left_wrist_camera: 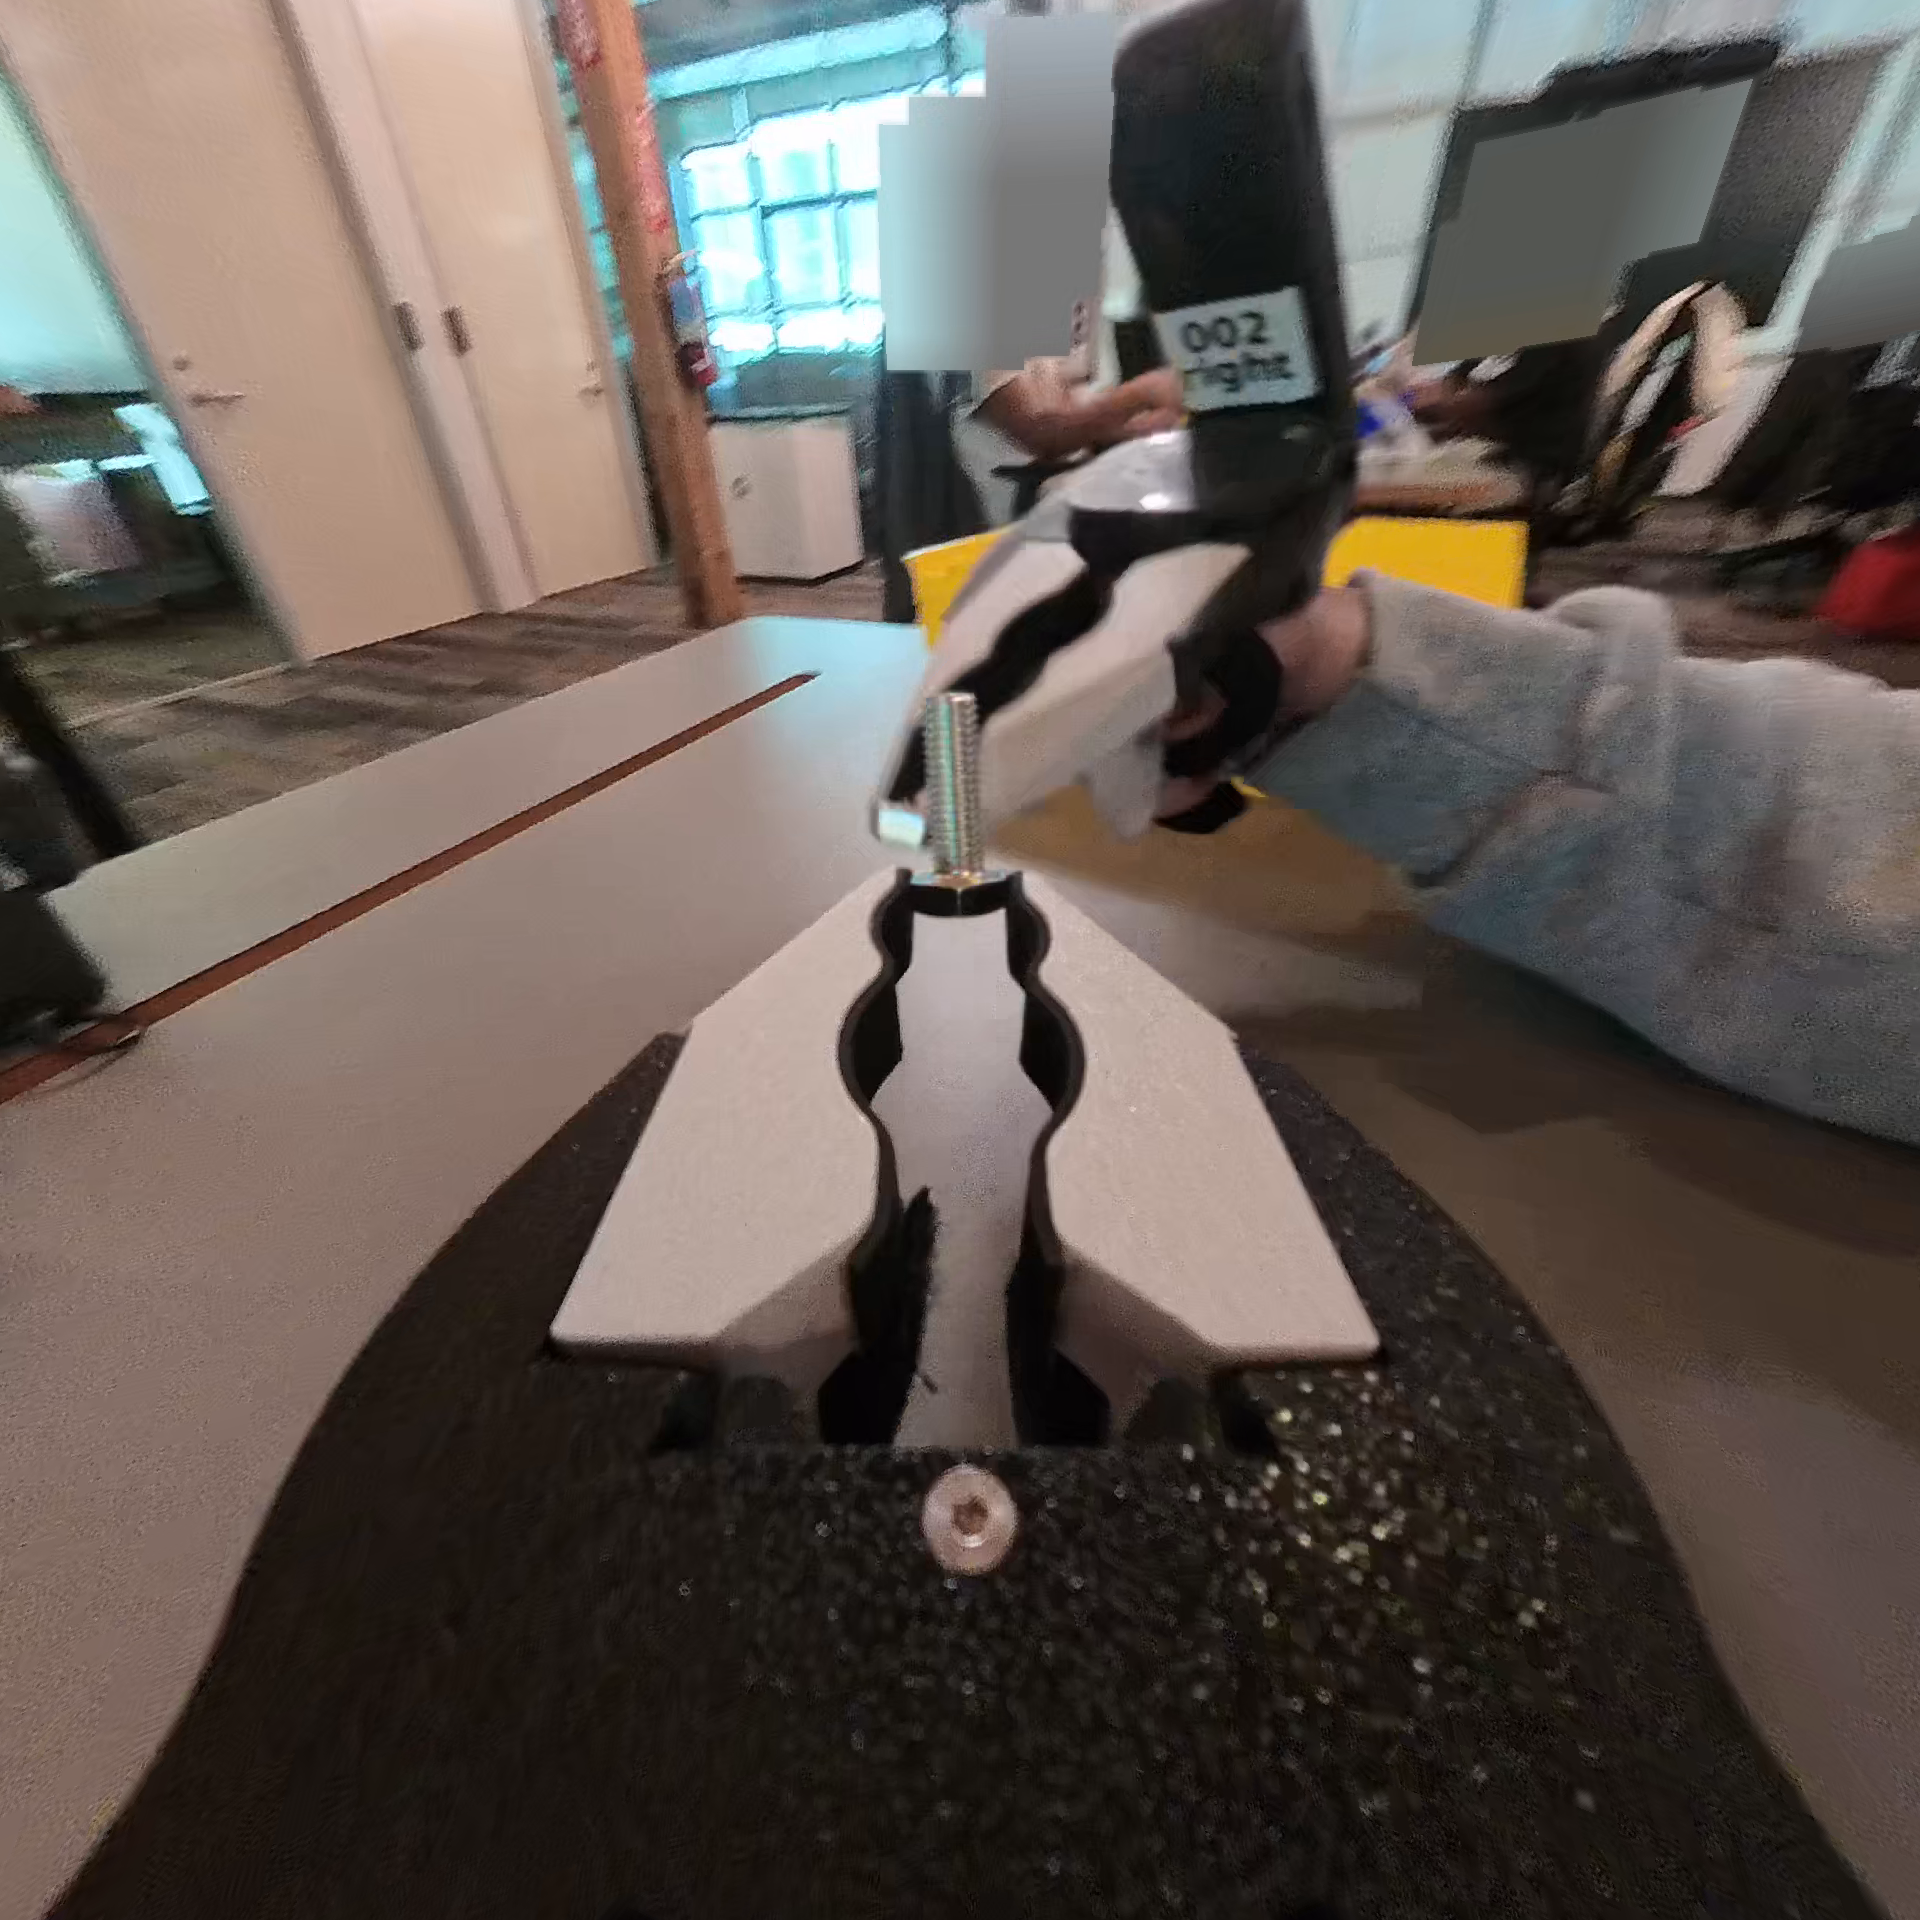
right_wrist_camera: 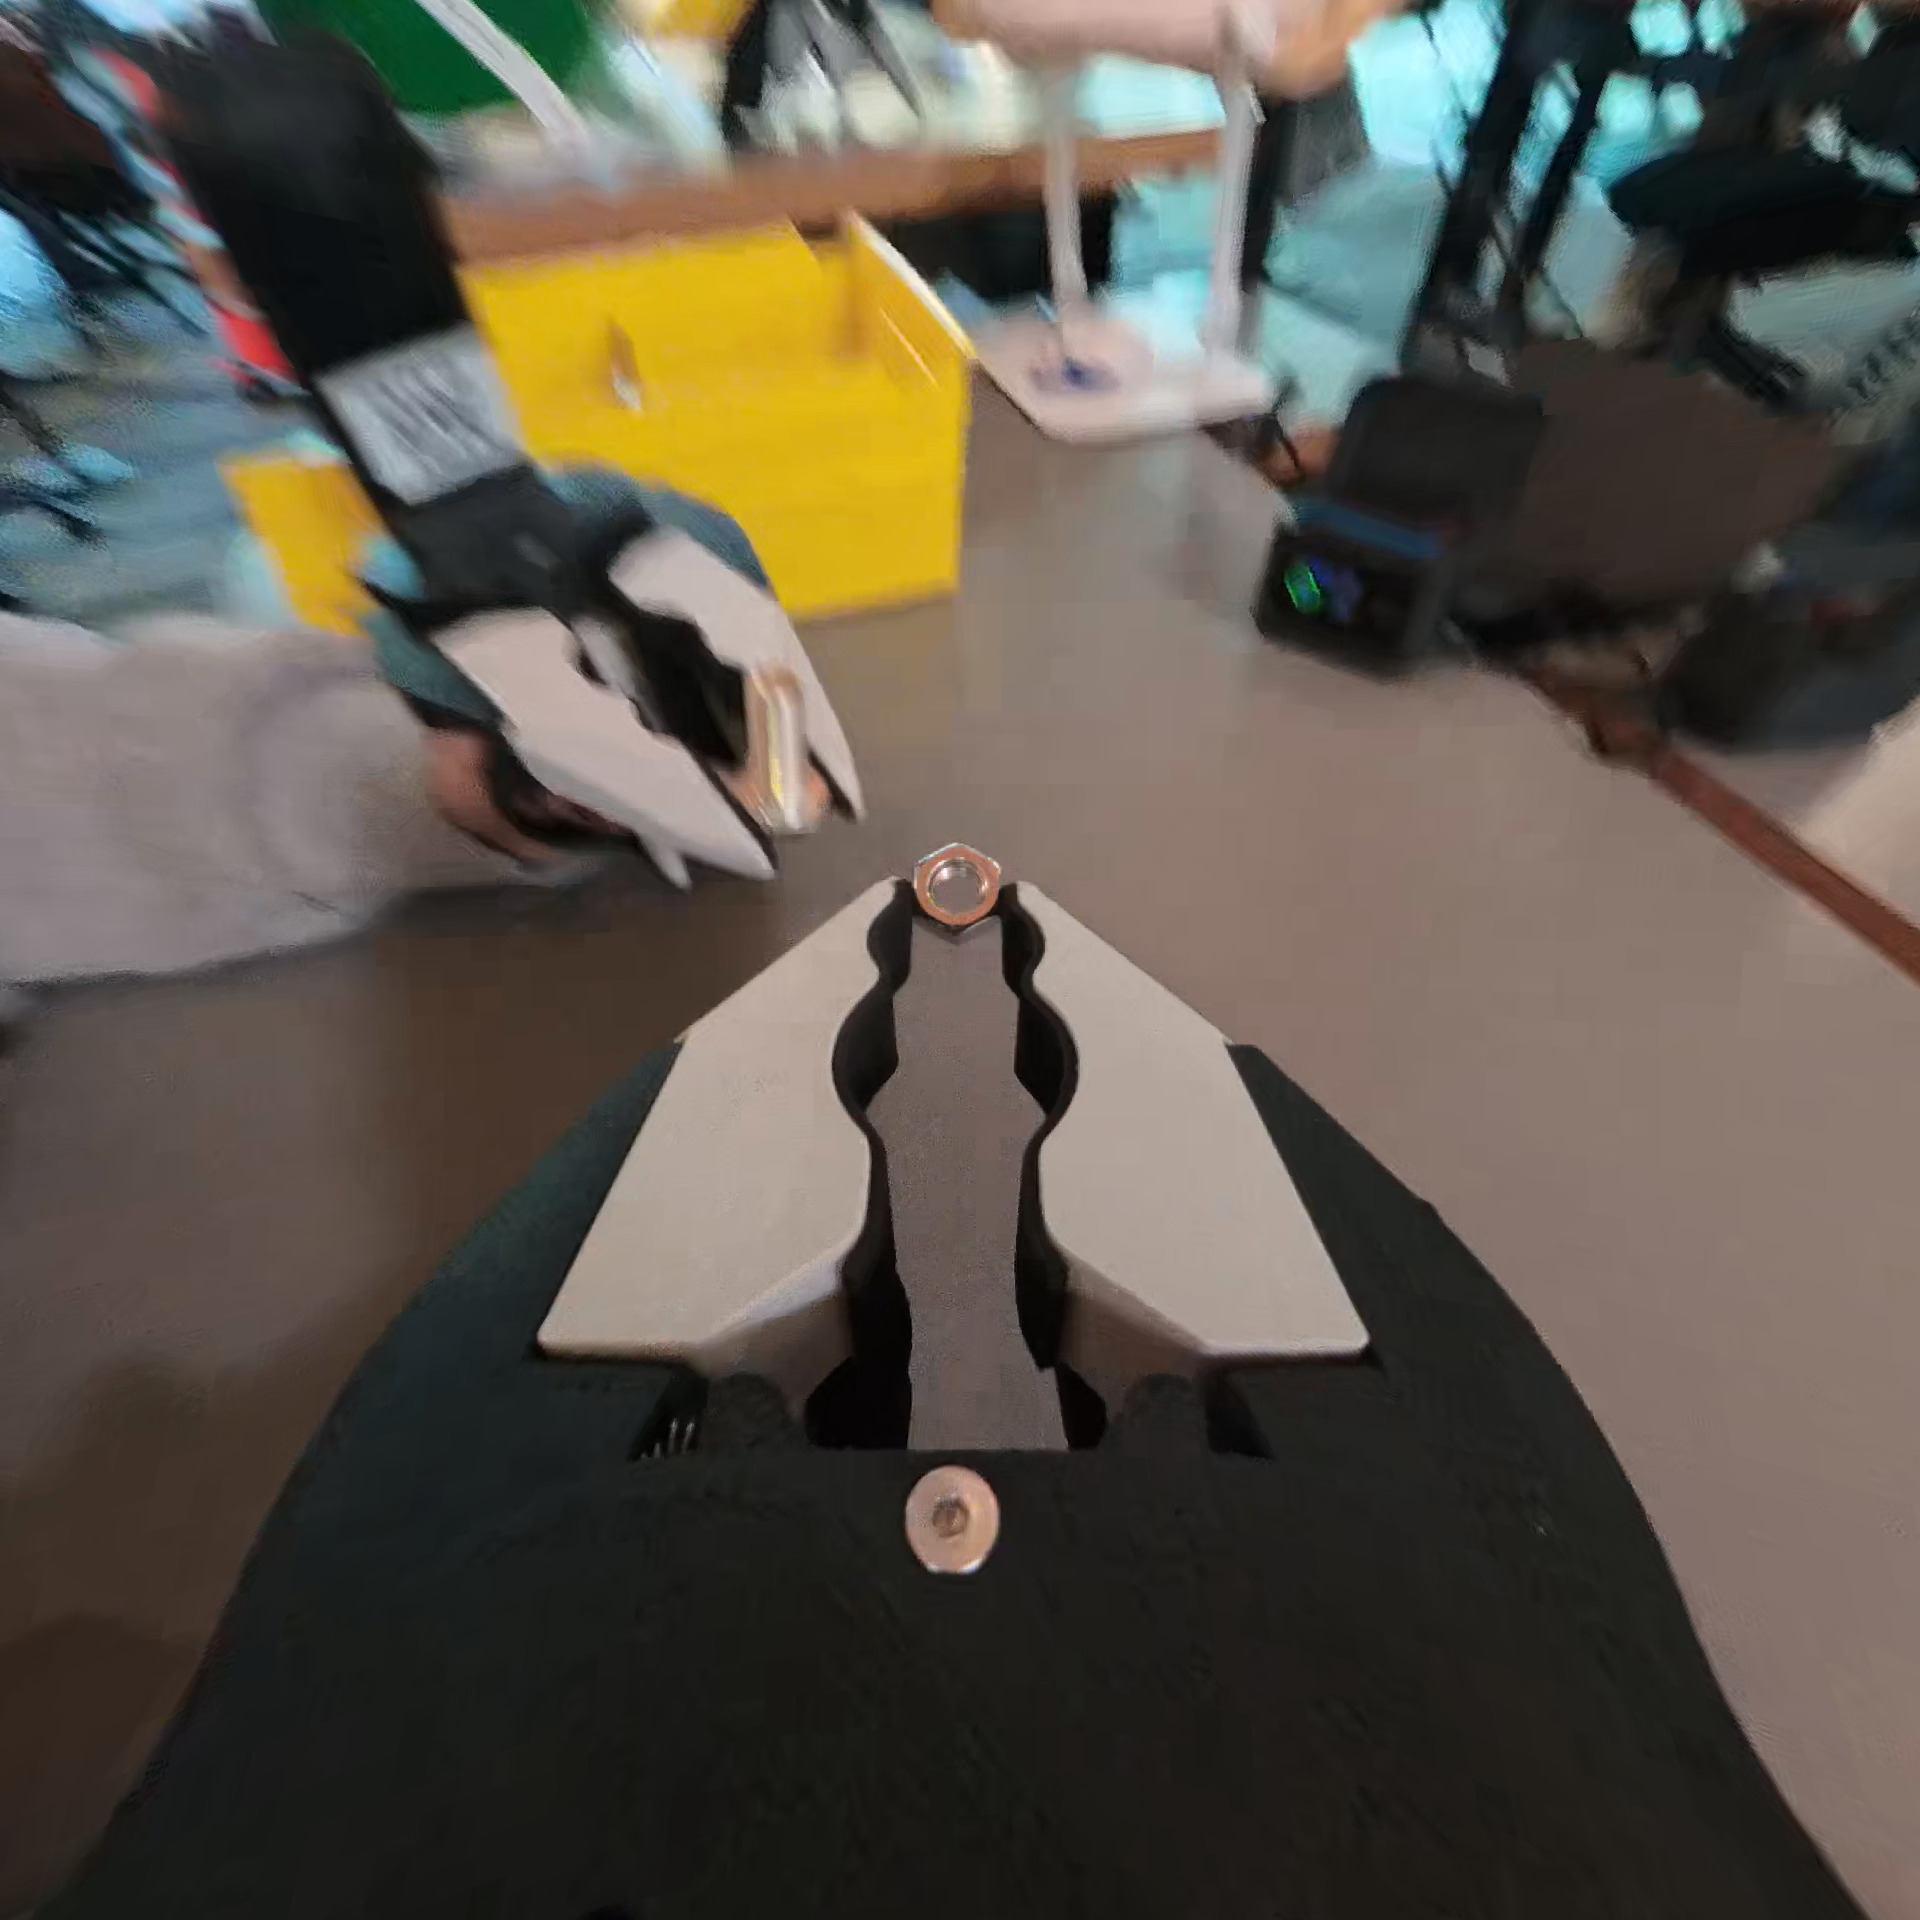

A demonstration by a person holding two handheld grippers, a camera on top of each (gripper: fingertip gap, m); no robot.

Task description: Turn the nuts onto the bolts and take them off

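Note:
My left gripper (left_wrist_camera: 956,896) is shut on the hex head of a silver bolt (left_wrist_camera: 952,784), whose threaded shaft stands upright above the fingertips. My right gripper (right_wrist_camera: 956,906) is shut on a silver hex nut (right_wrist_camera: 956,894), with the nut's hole facing the camera. In the left wrist view the right gripper (left_wrist_camera: 902,816) reaches down from the upper right, and its nut (left_wrist_camera: 896,827) sits just left of the bolt's shaft, beside it and not on it. In the right wrist view the left gripper (right_wrist_camera: 805,826) and its bolt (right_wrist_camera: 779,748) are blurred, up and left of the nut.
Both grippers are over a grey-brown table (right_wrist_camera: 1351,1039) with a dark seam (left_wrist_camera: 468,852). A yellow box (right_wrist_camera: 748,416) stands behind them. A black device with a lit screen (right_wrist_camera: 1351,582) and a white stand (right_wrist_camera: 1132,364) are at the back right. Grey sleeves (left_wrist_camera: 1610,810) rest on the table. Less than 4 cm separates the two grippers' tips.

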